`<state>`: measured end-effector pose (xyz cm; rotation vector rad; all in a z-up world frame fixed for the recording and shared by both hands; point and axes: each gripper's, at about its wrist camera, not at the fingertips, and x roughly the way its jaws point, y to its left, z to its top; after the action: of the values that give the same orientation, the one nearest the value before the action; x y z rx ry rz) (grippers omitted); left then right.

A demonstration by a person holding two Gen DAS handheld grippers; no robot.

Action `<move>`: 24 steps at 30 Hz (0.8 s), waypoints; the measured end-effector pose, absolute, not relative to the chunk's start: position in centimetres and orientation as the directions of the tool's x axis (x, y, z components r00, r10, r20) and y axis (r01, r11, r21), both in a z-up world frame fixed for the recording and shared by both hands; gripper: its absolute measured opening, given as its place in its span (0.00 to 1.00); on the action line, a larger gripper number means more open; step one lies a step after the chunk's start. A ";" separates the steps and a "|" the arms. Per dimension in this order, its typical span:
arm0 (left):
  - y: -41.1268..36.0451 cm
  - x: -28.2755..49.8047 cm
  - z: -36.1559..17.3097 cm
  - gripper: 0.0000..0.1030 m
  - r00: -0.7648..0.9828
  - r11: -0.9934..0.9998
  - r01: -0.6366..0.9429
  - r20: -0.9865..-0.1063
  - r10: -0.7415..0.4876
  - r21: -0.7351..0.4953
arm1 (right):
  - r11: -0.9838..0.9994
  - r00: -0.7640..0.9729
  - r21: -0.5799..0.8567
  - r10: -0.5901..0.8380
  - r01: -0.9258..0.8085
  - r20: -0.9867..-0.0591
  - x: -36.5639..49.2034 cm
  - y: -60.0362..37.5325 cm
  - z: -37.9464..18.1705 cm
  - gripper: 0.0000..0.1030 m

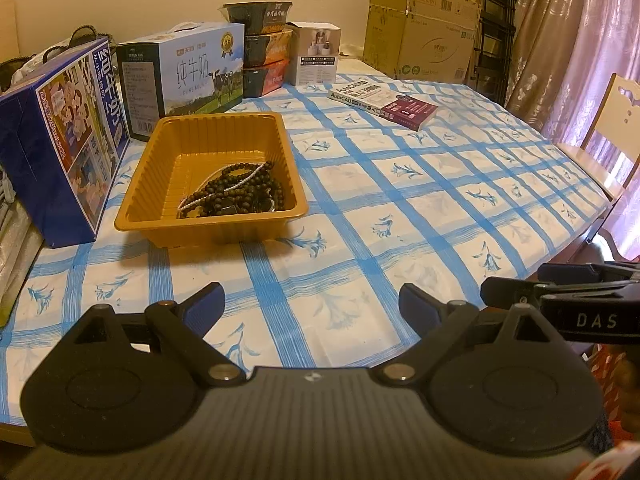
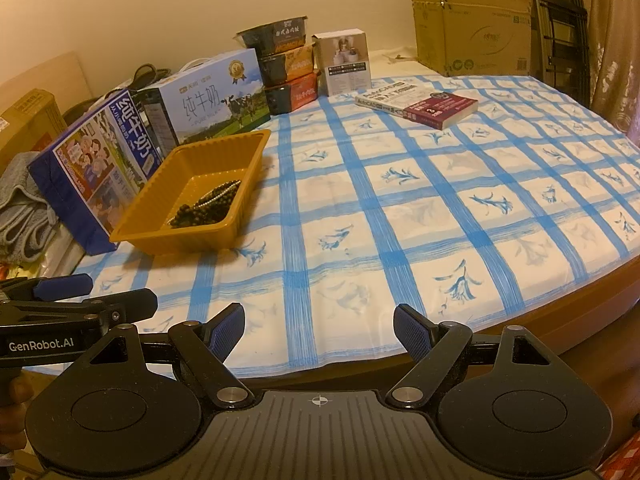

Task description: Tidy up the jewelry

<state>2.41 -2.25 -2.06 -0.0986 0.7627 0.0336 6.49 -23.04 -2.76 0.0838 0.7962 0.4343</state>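
A golden plastic tray (image 1: 168,212) (image 2: 168,240) stands on the checked tablecloth, left of centre. In its near right corner lies a heap of dark bead strings (image 1: 240,194) (image 2: 204,206) with a thin pale bead strand across them. My left gripper (image 1: 311,304) hovers open over the table's near edge, well short of the tray, with nothing between its fingers. My right gripper (image 2: 319,330) is open too and empty, to the right of the left one. In the right wrist view the left gripper (image 2: 60,284) shows from the side at the left edge.
Two milk cartons (image 1: 68,136) (image 1: 188,72) stand behind and left of the tray, with stacked food bowls (image 1: 264,52) and a small white box (image 1: 318,54). A book (image 1: 384,102) lies farther back. Cardboard boxes (image 1: 420,36) stand beyond. A chair (image 1: 600,136) is at the right edge.
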 end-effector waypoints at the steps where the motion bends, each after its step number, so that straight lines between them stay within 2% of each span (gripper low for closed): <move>1: -2.3 2.4 -2.0 0.90 0.723 0.995 -0.066 -0.691 -0.005 -0.077 | 0.909 0.616 0.235 0.408 -0.345 -0.674 6.5 -23.1 -2.8 0.79; 24: -2.2 2.4 -1.6 0.90 0.727 0.995 -0.065 -0.687 -0.008 -0.080 | 0.909 0.618 0.233 0.407 -0.346 -0.672 6.5 -22.9 -2.6 0.79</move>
<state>2.44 -2.23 -1.62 -0.1012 0.7568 0.0318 6.48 -22.93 -2.61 0.0833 0.7935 0.4339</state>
